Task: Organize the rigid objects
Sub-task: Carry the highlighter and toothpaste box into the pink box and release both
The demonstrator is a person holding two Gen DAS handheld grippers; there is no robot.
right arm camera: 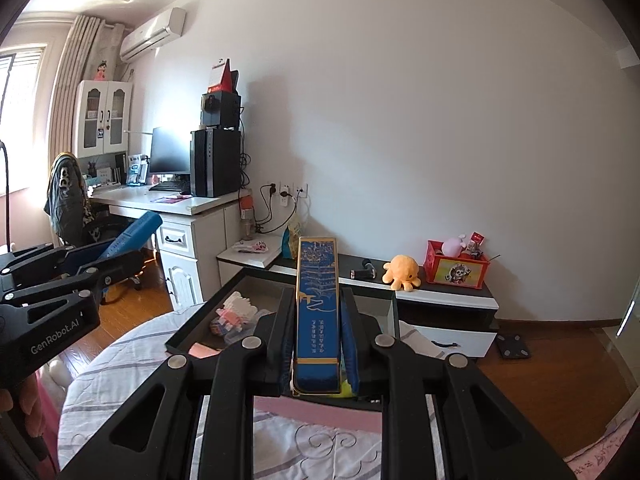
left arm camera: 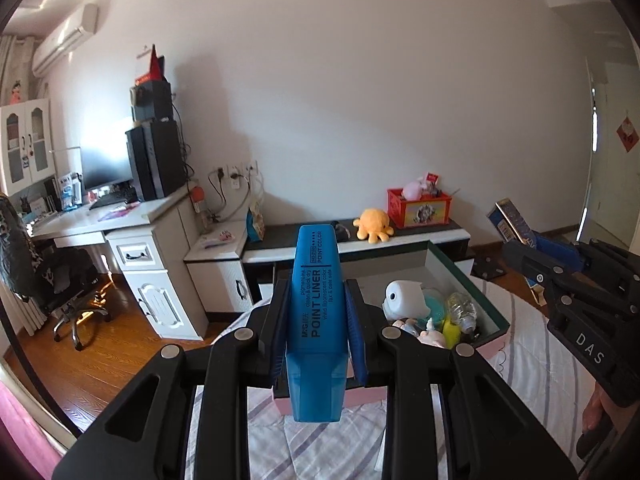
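My left gripper (left arm camera: 317, 308) is shut on a blue highlighter (left arm camera: 316, 312) marked POINT LINER, held upright above the near wall of an open box (left arm camera: 440, 260) with a pink base on the bed. Inside the box lie a white toy (left arm camera: 402, 296), a clear bottle (left arm camera: 462, 310) and small items. My right gripper (right arm camera: 318, 320) is shut on a slim blue and gold box (right arm camera: 317, 312), also above the open box (right arm camera: 208, 312). In the left wrist view the right gripper (left arm camera: 532, 248) appears at the right edge with the slim box (left arm camera: 510, 220). The left gripper (right arm camera: 116, 252) with the highlighter (right arm camera: 136, 232) shows at the left of the right wrist view.
The bed (right arm camera: 120, 380) has a striped white cover. Behind it stands a low black and white cabinet (left arm camera: 360, 248) with an orange plush octopus (left arm camera: 374, 224) and a red crate (left arm camera: 420, 208). A white desk (left arm camera: 120, 220) with a computer and an office chair (left arm camera: 48, 280) is at the left.
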